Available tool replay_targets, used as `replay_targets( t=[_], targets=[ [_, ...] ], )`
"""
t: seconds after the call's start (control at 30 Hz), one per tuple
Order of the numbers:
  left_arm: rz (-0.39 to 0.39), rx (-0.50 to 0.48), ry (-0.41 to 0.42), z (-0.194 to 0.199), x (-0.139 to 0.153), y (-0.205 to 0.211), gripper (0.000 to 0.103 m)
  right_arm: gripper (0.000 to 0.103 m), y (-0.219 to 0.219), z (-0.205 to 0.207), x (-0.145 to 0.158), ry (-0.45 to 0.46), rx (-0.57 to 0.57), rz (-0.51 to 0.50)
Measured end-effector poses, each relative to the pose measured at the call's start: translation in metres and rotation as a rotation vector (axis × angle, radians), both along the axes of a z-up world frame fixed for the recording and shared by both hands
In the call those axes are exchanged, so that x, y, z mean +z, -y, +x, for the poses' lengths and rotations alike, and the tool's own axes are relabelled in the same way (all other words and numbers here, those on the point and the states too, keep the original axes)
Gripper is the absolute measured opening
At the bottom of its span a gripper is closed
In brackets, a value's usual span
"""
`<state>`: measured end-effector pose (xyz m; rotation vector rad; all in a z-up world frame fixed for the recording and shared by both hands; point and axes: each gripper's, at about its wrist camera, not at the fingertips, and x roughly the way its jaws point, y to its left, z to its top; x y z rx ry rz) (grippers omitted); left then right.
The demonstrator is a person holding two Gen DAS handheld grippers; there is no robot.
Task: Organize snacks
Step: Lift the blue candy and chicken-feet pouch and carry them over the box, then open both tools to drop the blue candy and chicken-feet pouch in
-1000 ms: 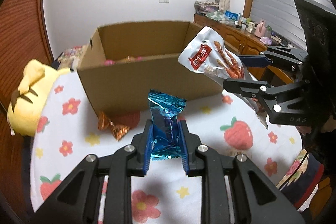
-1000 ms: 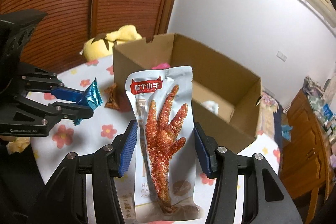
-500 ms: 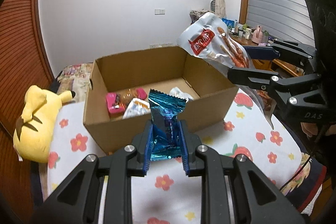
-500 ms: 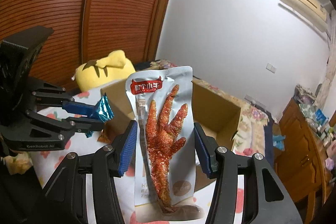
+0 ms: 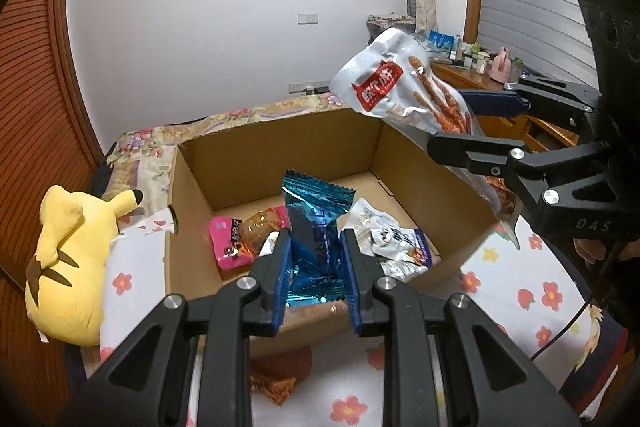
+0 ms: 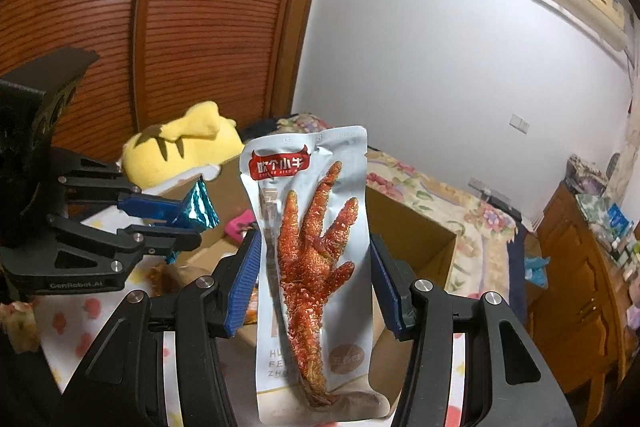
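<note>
My left gripper [image 5: 315,269] is shut on a shiny blue snack packet [image 5: 316,223] and holds it above the front edge of the open cardboard box [image 5: 276,151]. The box holds a pink packet [image 5: 225,243], an orange-brown packet [image 5: 264,227] and white packets [image 5: 394,241]. My right gripper [image 6: 314,279] is shut on a white chicken-foot packet [image 6: 316,251], held upright above the box's right side; it also shows in the left wrist view [image 5: 404,87]. The left gripper with its blue packet [image 6: 198,205] shows in the right wrist view.
A yellow plush toy [image 5: 70,267] lies left of the box on the flowered tablecloth [image 5: 520,291]. An orange wrapped candy [image 5: 278,389] lies on the cloth in front of the box. A wooden sideboard [image 6: 580,267] stands at the right, a wooden wardrobe [image 6: 140,7] behind.
Both grippers have risen and moved forward over the box with their packets still held. The inside of the box has come into view.
</note>
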<state>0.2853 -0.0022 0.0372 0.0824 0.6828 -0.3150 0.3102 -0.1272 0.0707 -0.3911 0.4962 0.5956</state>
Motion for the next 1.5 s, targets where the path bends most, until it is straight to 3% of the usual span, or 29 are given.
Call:
replay_targets(
  t=[0.33,0.73,1.5],
  targets=[
    [0.021,0.017,-0.043,0.036,-0.022,0.0,0.029,0.054,-0.004,0.041,-0.013,-0.027,-0.027,-0.015],
    [0.013,0.026,-0.05,0.035,-0.034,-0.005,0.03,0.057,-0.01,0.067,-0.046,-0.085,-0.116,-0.117],
    [0.022,0.017,-0.036,0.02,-0.028,-0.005,0.03,0.065,0.0,0.075,-0.056,-0.198,-0.116,-0.055]
  ],
)
